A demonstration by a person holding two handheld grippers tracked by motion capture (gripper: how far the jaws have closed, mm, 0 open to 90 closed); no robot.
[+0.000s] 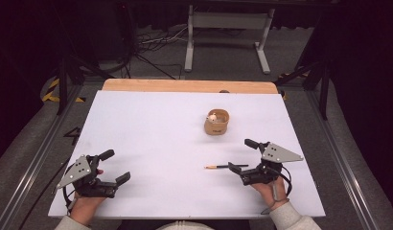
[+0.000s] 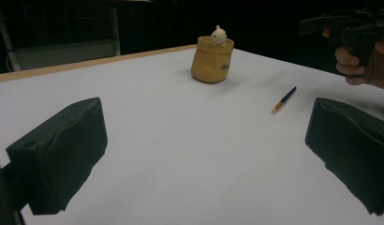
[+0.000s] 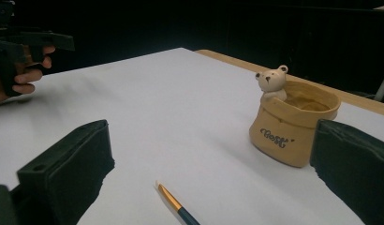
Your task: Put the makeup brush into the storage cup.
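Observation:
A tan sack-shaped pot [image 1: 216,121] with a small white bear figure [image 3: 273,82] on its rim stands right of the middle of the white table top [image 1: 156,139]. A dark pencil with an orange end [image 1: 225,166] lies flat in front of it. My right gripper [image 1: 239,155] is open just right of the pencil, whose end [image 3: 178,206] lies low between the jaws, untouched. My left gripper [image 1: 118,165] is open near the front left, with nothing between its jaws. In the left gripper view the pot [image 2: 212,61] and pencil [image 2: 284,100] lie farther off.
A wooden strip [image 1: 185,86] runs along the table's far edge. Behind it on the floor are a metal frame [image 1: 228,33] and cables. Dark stands flank the table. In the left gripper view, the other hand and its gripper [image 2: 354,33] show at the upper right.

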